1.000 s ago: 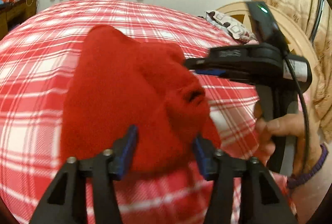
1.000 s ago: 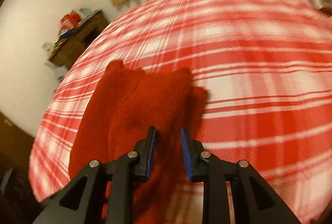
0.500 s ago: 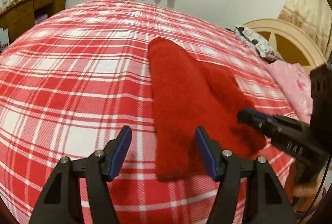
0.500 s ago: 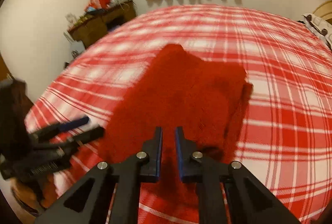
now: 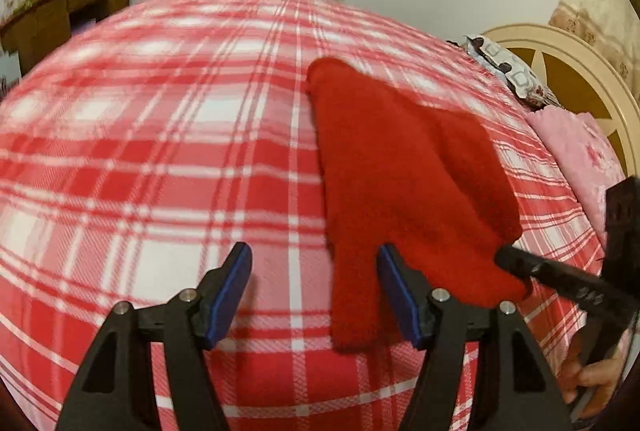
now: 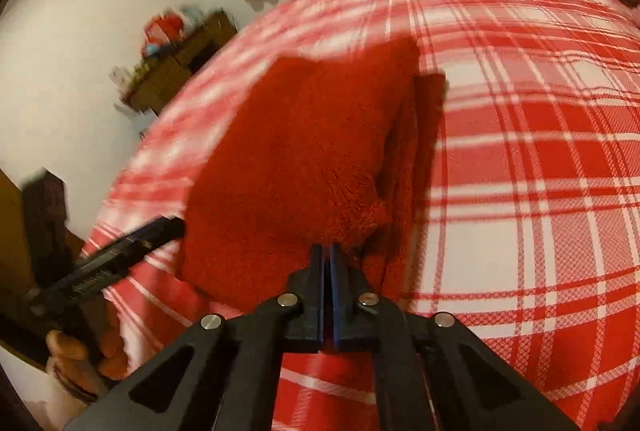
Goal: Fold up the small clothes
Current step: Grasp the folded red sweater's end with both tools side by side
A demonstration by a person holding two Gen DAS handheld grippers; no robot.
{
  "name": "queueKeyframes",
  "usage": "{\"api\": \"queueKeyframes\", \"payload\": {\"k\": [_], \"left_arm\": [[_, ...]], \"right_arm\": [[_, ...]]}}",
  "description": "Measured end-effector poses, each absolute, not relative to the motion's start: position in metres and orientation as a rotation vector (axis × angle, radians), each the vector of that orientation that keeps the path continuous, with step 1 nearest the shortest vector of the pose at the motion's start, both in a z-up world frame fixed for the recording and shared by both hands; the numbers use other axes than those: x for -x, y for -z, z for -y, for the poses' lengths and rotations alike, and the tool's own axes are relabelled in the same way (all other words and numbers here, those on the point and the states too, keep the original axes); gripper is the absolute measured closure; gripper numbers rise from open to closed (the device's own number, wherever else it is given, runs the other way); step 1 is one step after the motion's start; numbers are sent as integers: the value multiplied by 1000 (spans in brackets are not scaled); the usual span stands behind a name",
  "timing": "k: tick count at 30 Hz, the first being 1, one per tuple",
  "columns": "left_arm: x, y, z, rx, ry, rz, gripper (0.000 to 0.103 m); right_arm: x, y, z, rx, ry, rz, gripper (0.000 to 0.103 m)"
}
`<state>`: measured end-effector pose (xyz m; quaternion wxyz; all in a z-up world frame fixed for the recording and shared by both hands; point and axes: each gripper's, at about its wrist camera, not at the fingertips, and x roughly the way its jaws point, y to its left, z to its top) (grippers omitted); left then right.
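1. Left wrist view: left gripper (image 5: 314,291) stands open, jaws have just been widening, nothing pinched. Its right-hand pad sits over the near edge of the red garment (image 5: 404,183); the other pad is over bare plaid bedspread (image 5: 160,151). Garment lies flat on the bed, right of centre, tapering away toward the far side, headboard (image 5: 580,71) and pink pillow (image 5: 580,151) beyond it.
2. Same view: right gripper (image 5: 506,259) comes in from the right, its tip at the garment's near right corner. The hand (image 5: 592,387) holding it shows at the lower right edge.
3. Right wrist view: right gripper (image 6: 326,251) has just been closing; pads now together at the garment (image 6: 304,159) edge. Looks like a thin pinch of fabric, but whether cloth is actually caught I can't tell. Layers are already doubled along the garment's right side.
4. Same view: left gripper (image 6: 176,225) is at the garment's left edge, not gripping.
5. Doing it well, my read: confirm the right pinch holds all layers before lifting; get the left onto the matching corner, lift both evenly, keep the edge taut, lay it square.
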<state>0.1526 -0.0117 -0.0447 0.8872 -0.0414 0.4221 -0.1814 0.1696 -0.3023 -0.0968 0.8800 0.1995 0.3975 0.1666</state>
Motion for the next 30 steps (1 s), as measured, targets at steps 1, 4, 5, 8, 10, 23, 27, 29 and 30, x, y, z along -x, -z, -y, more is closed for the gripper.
{"api": "queueKeyframes", "payload": {"k": [1,4,5,8,10,23,27,29,30], "left_arm": [[-156,42,12,82,382,-868,30],[-172,30,14,100,398,-841,28],[-178,29,16,111,406,-841,28],[-204,29,28,119,428,-863,28],[-220,34,40,128,451,-890,28],[-250,82,54,267,562,-979,25],[-243,79,63,213,565,-955,28],[-244,80,64,218,561,-958,28],[-243,79,65,213,556,-958,29]], "right_arm": [[-170,89,308,-436,-343,-792,99],[-178,74,325,-492,-272,-710,41],[-186,73,327,-498,-247,-698,14],[-209,81,325,-499,-236,-722,12],[-225,92,321,-498,-214,-753,12],[-252,137,303,-398,-193,-812,17],[-251,138,302,-397,-202,-798,35],[-251,138,300,-401,-213,-795,40],[-251,139,300,-402,-216,-794,41]]}}
